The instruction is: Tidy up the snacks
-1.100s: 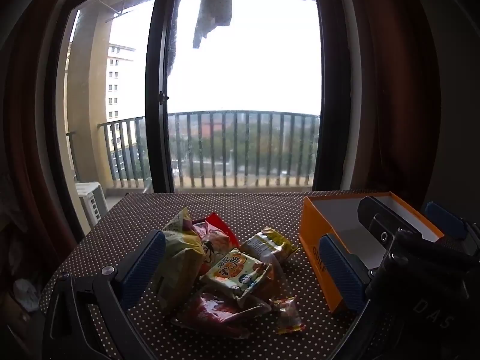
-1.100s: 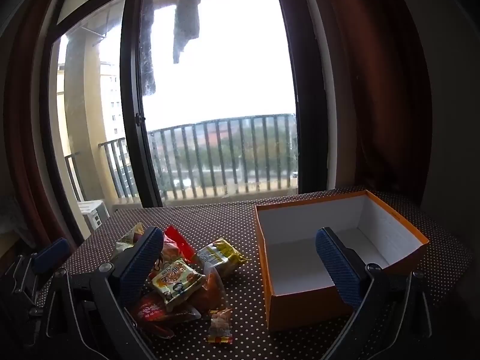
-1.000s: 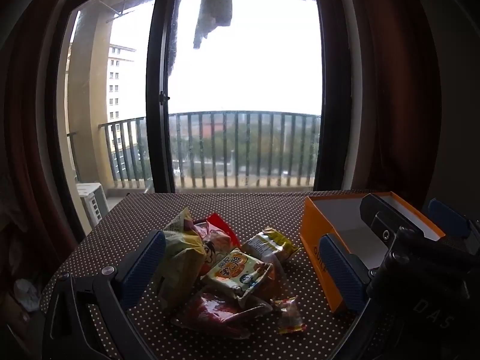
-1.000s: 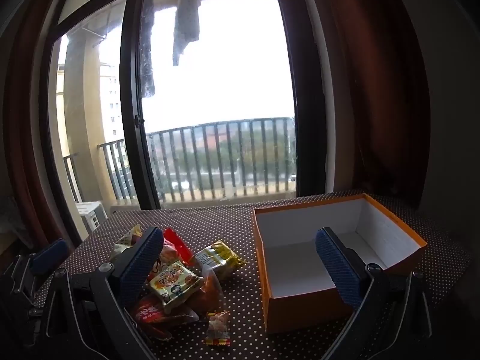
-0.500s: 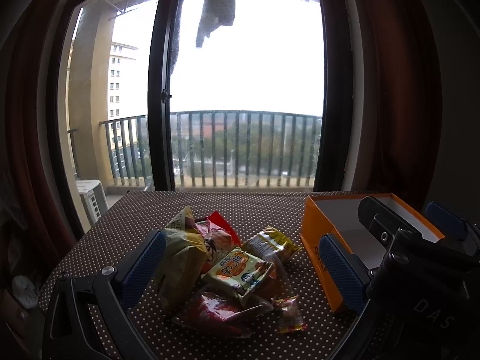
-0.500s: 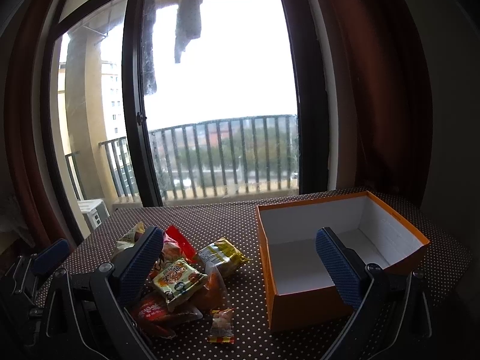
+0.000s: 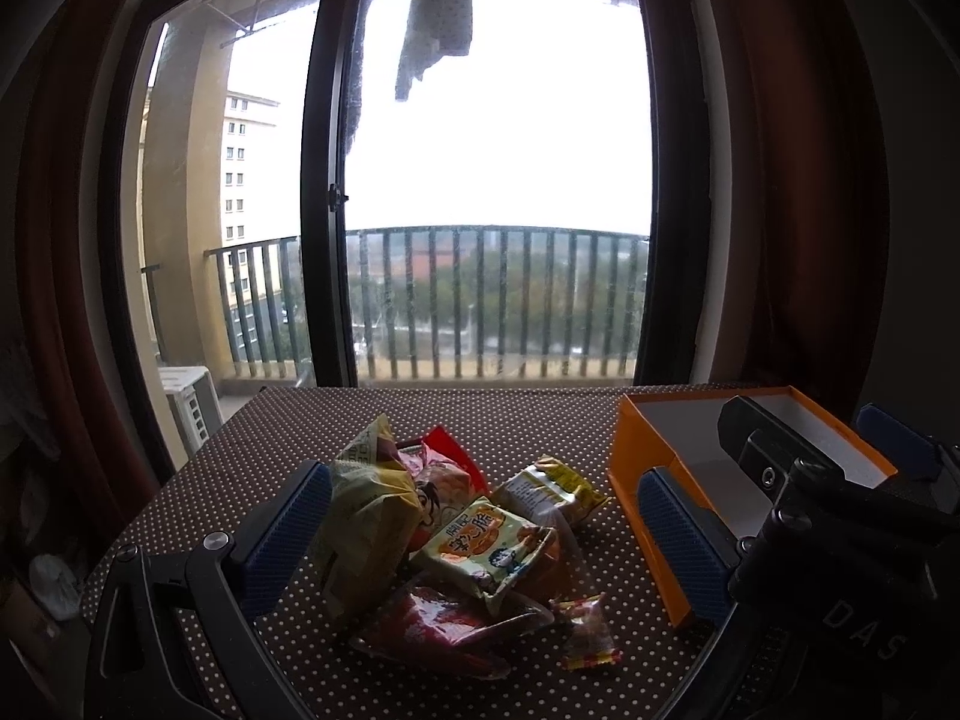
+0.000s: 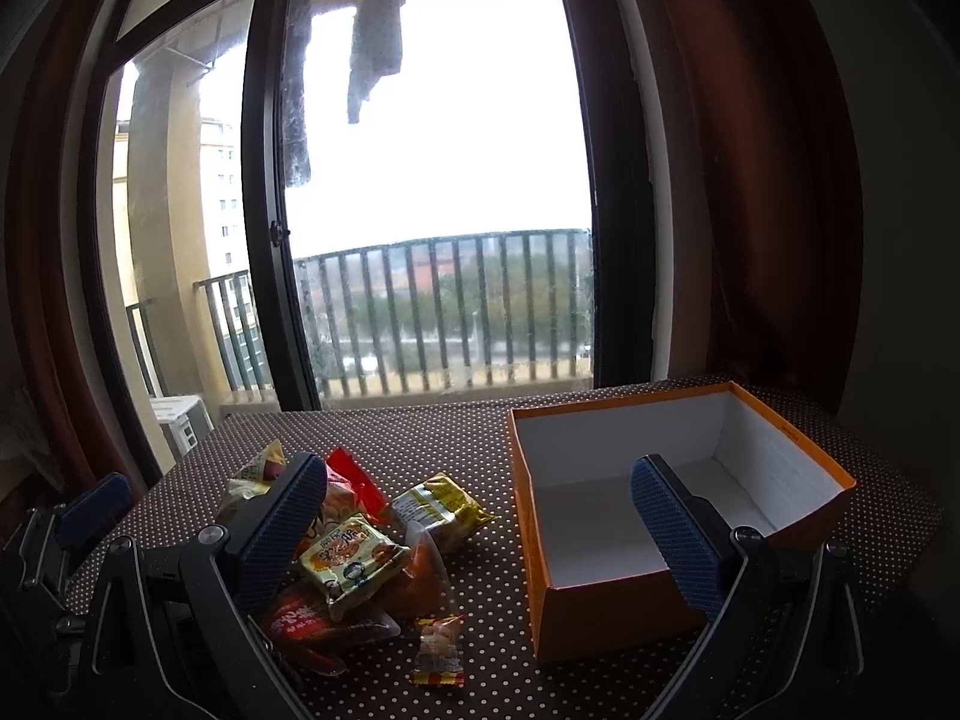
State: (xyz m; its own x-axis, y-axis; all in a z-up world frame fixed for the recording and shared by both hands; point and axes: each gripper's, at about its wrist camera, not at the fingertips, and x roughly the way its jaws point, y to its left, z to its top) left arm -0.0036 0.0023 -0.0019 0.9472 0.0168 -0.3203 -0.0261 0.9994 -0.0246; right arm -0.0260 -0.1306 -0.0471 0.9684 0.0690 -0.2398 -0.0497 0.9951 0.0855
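A pile of snack packets (image 7: 468,534) lies on the dotted brown tablecloth: a yellow-green bag (image 7: 366,522), an orange-and-green packet (image 7: 486,546), a yellow packet (image 7: 555,489), a dark red one (image 7: 450,624) and a small candy wrapper (image 7: 588,639). An orange box (image 8: 678,498) with a white, empty inside stands to their right. My left gripper (image 7: 486,534) is open, held above the pile with nothing in it. My right gripper (image 8: 480,516) is open between pile (image 8: 360,546) and box, holding nothing. Each view shows part of the other gripper at its edge.
The table (image 7: 504,426) ends at a tall glass balcony door with a railing outside. Dark red curtains (image 8: 774,180) hang on both sides. A cloth (image 7: 435,12) hangs outside above. An air-conditioner unit (image 7: 189,402) sits on the balcony at left.
Both views shifted only slightly; the grippers hover with small drift. Packets and box have not moved, and both grippers stay open.
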